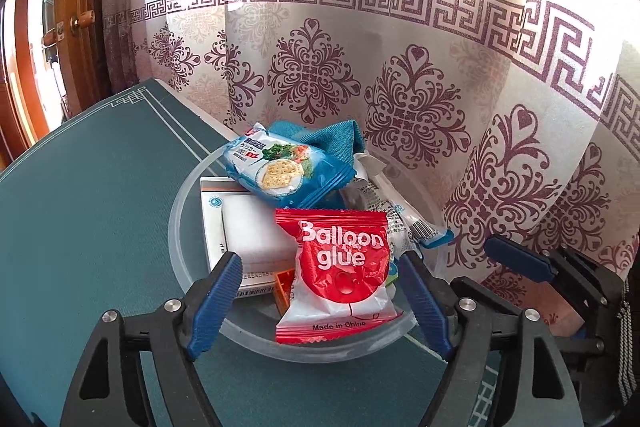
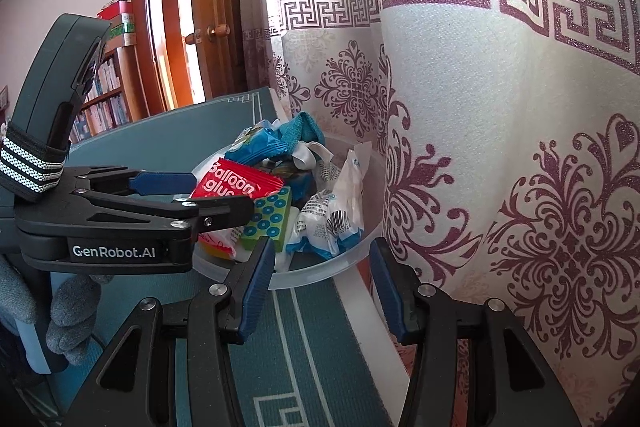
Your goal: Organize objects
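Balloon-glue packet (image 1: pixel 340 275) lying in the clear plastic bowl (image 1: pixel 180 227) on the green table mat (image 1: pixel 80 187).

The red packet rests atop a white box (image 1: pixel 248 231), below a blue cracker packet (image 1: pixel 276 167) and a teal cloth (image 1: pixel 332 139). The left gripper (image 1: pixel 320 291) stands wide, its blue pads either side of the packet without pressing it. The right gripper (image 2: pixel 320 287), partly open and empty, sits at the bowl's rim beside the patterned curtain (image 2: pixel 520 147).

My blue-padded black left gripper (image 1: pixel 320 291) faces a red-and-white balloon glue packet (image 1: pixel 340 267), a blue cracker packet (image 1: pixel 276 167), a green block with blue dots (image 2: pixel 268 219), and a white curtain with a maroon pattern (image 1: pixel 400 67)
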